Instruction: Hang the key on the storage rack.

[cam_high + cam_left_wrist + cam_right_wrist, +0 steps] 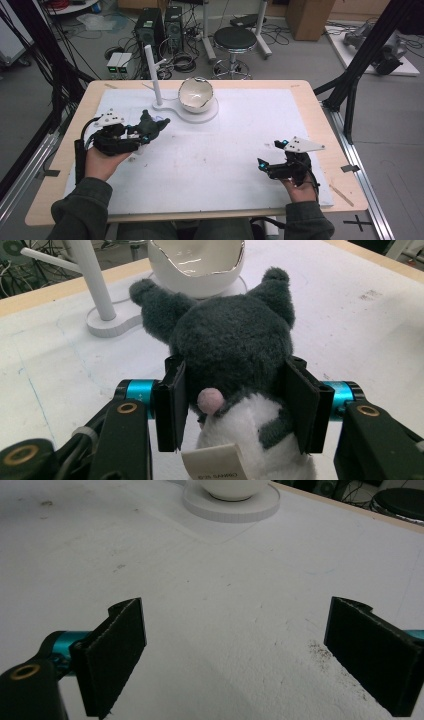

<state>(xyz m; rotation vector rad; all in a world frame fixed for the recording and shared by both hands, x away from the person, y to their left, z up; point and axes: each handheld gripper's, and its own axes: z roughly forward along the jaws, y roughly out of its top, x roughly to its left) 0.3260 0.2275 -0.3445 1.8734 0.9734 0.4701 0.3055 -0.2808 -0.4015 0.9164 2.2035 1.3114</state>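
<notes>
- Grey floor lay beyond the far edge of the surface (320, 107), with a black stool (235, 39), two computer towers (160, 26) and loose cables on it.
- A white mat (240, 150) covered most of the wooden surface, with faint dirt marks on it.
- Near the middle of the far edge stood a white stand (172, 106) with an upright post (154, 75) and a round base; a white bowl (196, 94) with a jagged, eggshell-like rim sat on that base.
- The left claw (150, 131) was held over the left part of the mat, toward the left edge, clamped on a plush toy (232, 350).
- In the left gripper view the toy was dark grey with two ears, a white lower body, a small pink spot and a paper tag (215, 462) at the bottom; a black pad pressed each side of it.
- The toy's ears pointed toward the stand and bowl, which were near but apart from it.
- The right claw (272, 156) was over the right part of the mat, toward the near right corner, with its jaws wide apart and nothing between them.
- In the right gripper view only bare mat lay between the pads (117, 652), with a dark speckled smudge (320, 652) by the right one.
</notes>
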